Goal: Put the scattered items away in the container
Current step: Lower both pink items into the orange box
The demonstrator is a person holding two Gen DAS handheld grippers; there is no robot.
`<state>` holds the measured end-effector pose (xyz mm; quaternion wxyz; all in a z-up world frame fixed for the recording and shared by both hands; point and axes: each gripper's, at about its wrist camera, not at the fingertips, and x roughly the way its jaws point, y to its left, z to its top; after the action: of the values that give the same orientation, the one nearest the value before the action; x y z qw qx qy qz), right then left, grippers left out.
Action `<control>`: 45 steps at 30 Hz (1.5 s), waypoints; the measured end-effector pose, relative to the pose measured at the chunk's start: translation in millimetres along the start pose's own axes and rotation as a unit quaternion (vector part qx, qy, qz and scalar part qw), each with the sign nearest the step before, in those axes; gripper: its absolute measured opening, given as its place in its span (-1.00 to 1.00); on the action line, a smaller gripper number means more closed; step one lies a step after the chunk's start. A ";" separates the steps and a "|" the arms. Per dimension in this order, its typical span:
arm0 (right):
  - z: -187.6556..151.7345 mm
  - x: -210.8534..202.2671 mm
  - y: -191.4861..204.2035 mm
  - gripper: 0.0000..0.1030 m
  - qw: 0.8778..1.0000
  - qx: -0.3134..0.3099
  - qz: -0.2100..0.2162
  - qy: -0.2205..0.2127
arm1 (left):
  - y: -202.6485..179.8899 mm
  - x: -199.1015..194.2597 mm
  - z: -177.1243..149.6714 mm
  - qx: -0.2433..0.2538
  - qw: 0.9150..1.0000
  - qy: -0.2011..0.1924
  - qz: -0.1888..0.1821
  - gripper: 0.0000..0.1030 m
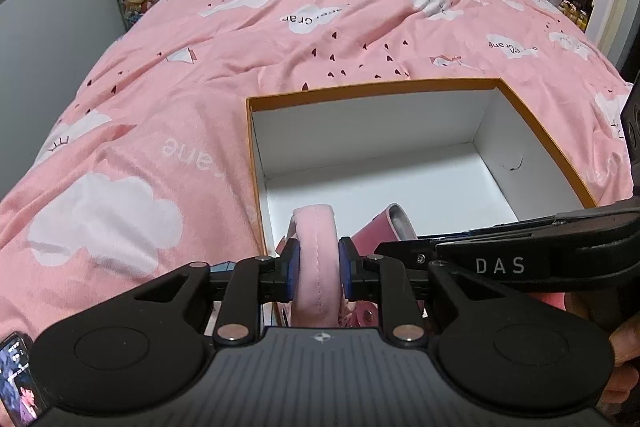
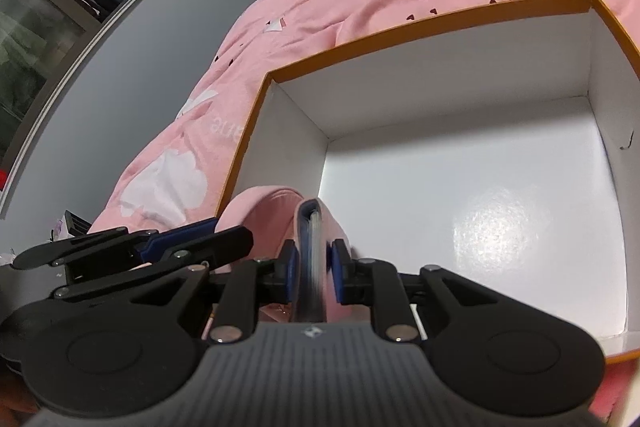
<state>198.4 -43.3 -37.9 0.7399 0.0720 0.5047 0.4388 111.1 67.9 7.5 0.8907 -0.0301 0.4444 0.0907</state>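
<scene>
Between the blue pads of the left claw [image 1: 319, 269] sits a soft pink plush band with a stitched seam [image 1: 316, 259], and the pads press on it from both sides. Just beyond the claw's tips lies the open cardboard box with an orange rim and white inside [image 1: 372, 89], resting on the bed's pink quilt printed with white clouds [image 1: 160, 107]. The band hangs over the box's near edge. To the right of the left claw, close by, the right claw [image 1: 404, 247] reaches in over the same edge.

From the right wrist, the right claw [image 2: 314, 273] is narrow and clamped on a thin pink-covered booklet with pale page edges [image 2: 314, 227], held upright above the box [image 2: 440, 15] at its near left corner. The left claw [image 2: 192, 231] shows just to the left of it, with the pink plush band [image 2: 260, 207] between the two. The box floor ahead of both claws is bare white.
</scene>
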 end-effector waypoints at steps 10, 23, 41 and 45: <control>-0.3 3.3 2.3 -0.60 1.000 0.002 -0.011 0.000 | 27.1 -14.5 -8.6 -0.031 0.997 -0.013 -0.063 -0.49; -0.2 10.8 14.1 -0.39 1.000 -0.005 -0.025 0.012 | 26.3 -10.6 -18.6 -0.023 0.996 -0.009 -0.082 -0.67; -7.7 7.2 8.9 -0.45 1.000 0.013 0.004 0.026 | 31.2 -9.2 -29.5 -0.036 0.995 -0.011 -0.096 -0.66; -6.9 6.6 10.2 -0.44 1.000 0.009 -0.002 0.024 | 28.4 -10.7 -30.6 -0.036 0.995 -0.015 -0.094 -0.66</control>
<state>187.6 -34.7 -40.1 0.7280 0.0674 0.5260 0.4344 75.3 90.2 -1.6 0.9000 -0.1026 0.4230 0.0226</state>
